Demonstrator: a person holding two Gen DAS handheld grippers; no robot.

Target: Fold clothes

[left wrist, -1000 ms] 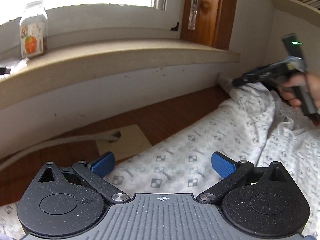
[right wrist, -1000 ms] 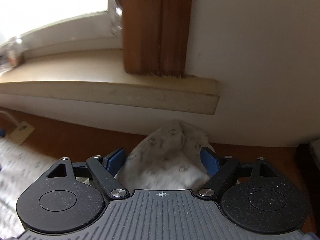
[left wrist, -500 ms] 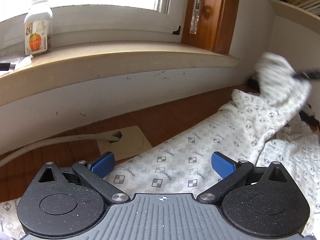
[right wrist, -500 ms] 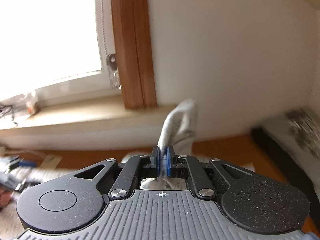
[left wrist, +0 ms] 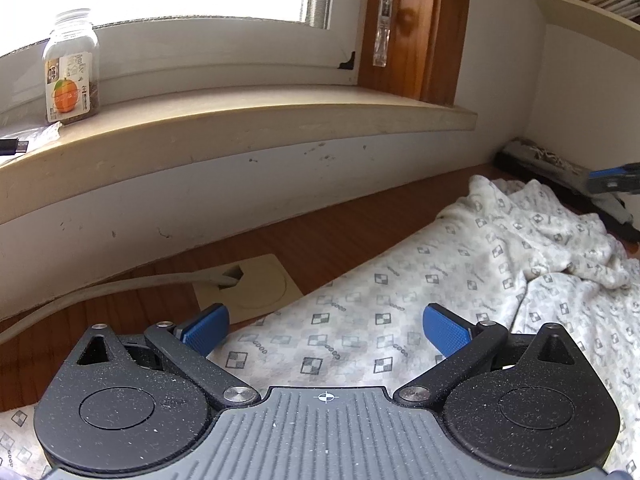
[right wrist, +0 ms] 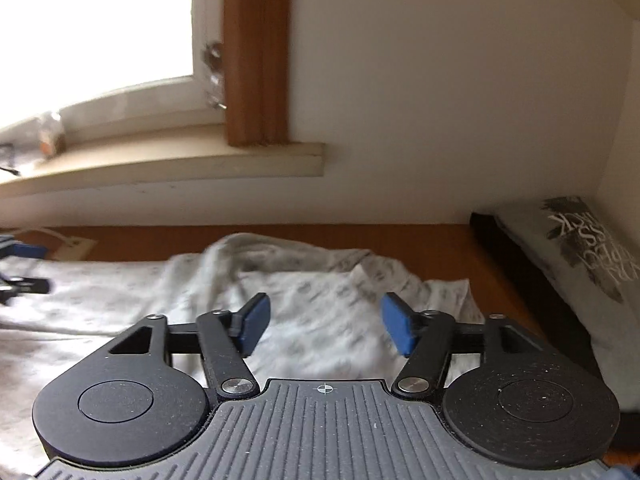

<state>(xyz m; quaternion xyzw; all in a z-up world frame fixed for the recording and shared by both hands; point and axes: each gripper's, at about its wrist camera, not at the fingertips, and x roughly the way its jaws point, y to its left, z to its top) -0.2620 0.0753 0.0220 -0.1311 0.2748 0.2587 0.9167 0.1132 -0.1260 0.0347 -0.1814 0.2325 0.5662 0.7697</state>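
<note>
1. The patterned white garment (left wrist: 400,312) is lying spread over the wooden tabletop (left wrist: 320,240), its far end bunching into a rumpled heap (left wrist: 536,232) near the corner of the wall;
2. The left tongs (left wrist: 326,326) are hovering low over the flat part of the cloth, blue pads (left wrist: 206,326) standing wide apart and gripping nothing (fabric is showing below the gap, not pinched);
3. The right tongs (right wrist: 325,326) are opening above the crumpled end of the garment (right wrist: 312,280); nothing is sitting between their pads (right wrist: 396,326), and the cloth is lying loose beneath them;
4. In the left wrist view, a blue tip of the right tongs is peeking in at the right edge, just past the heap;
5. A jar with an orange label (left wrist: 72,68) is standing on the windowsill (left wrist: 240,120); a pale cable (left wrist: 120,284) is running into a cream floor-style plate (left wrist: 252,284) set in the tabletop, beside the garment's edge;
6. A folded grey printed shirt (right wrist: 580,248) is resting at the right, apart from the garment.
</note>
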